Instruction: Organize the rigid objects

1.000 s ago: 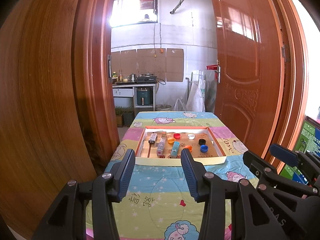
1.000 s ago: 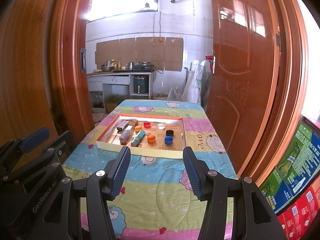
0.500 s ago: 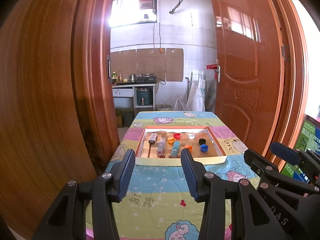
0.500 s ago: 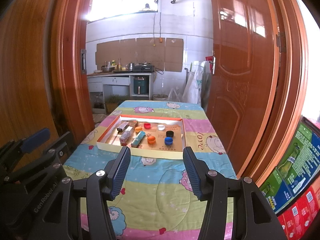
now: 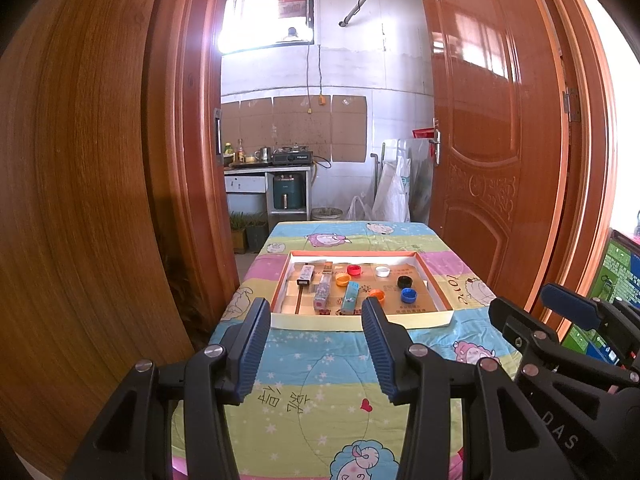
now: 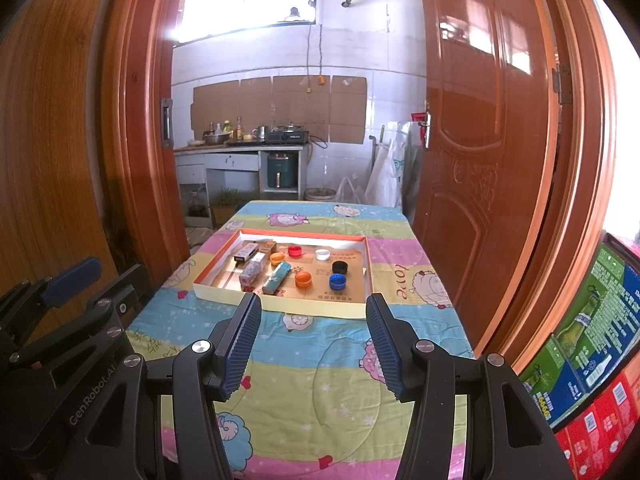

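Observation:
A shallow orange-rimmed cardboard tray [image 5: 436, 288] [image 6: 367, 264] lies in the middle of a table under a cartoon cloth. In it lie several bottle caps: red [image 6: 295, 251], white [image 6: 322, 255], black [image 6: 339, 267], blue [image 6: 337, 281] and two orange ones [image 6: 303, 279]. To their left are small boxes, among them a teal one [image 6: 277, 277] and a pink-white one [image 6: 252, 273]. My left gripper [image 5: 316, 316] and my right gripper [image 6: 312, 316] hover open over the near part of the table, short of the tray, with nothing between their fingers.
Wooden door leaves [image 6: 480, 160] flank the table on both sides. A kitchen counter [image 6: 240, 152] with a stove stands behind it, with white bags [image 6: 388, 184] beside it. Printed cartons [image 6: 592, 344] are stacked at the right. Bare cloth [image 6: 312, 380] lies between grippers and tray.

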The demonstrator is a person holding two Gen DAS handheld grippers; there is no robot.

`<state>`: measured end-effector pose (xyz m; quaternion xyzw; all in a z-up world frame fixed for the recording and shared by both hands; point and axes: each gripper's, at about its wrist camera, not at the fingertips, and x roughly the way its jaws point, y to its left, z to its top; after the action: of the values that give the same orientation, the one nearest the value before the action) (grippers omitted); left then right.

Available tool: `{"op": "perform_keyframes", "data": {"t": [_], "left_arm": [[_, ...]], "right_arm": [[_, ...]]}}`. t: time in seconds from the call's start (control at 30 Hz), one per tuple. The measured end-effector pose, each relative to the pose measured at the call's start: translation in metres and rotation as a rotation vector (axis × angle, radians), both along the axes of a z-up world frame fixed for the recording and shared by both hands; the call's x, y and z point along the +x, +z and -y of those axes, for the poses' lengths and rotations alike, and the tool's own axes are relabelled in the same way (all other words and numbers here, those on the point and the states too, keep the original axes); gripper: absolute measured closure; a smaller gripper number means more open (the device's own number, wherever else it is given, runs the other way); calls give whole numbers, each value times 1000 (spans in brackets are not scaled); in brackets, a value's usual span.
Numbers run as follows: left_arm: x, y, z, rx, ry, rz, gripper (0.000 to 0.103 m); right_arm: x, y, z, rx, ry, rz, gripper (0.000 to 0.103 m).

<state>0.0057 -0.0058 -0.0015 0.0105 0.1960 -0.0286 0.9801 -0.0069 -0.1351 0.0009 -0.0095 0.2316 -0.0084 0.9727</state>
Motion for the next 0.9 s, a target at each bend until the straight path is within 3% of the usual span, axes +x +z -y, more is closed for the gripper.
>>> {"op": "perform_keyframes", "data": {"t": [0.9], "left_arm": [[0, -1, 0, 6, 3, 0, 56]], "right_arm": [[0, 0, -1, 0, 0, 0, 46]]}}
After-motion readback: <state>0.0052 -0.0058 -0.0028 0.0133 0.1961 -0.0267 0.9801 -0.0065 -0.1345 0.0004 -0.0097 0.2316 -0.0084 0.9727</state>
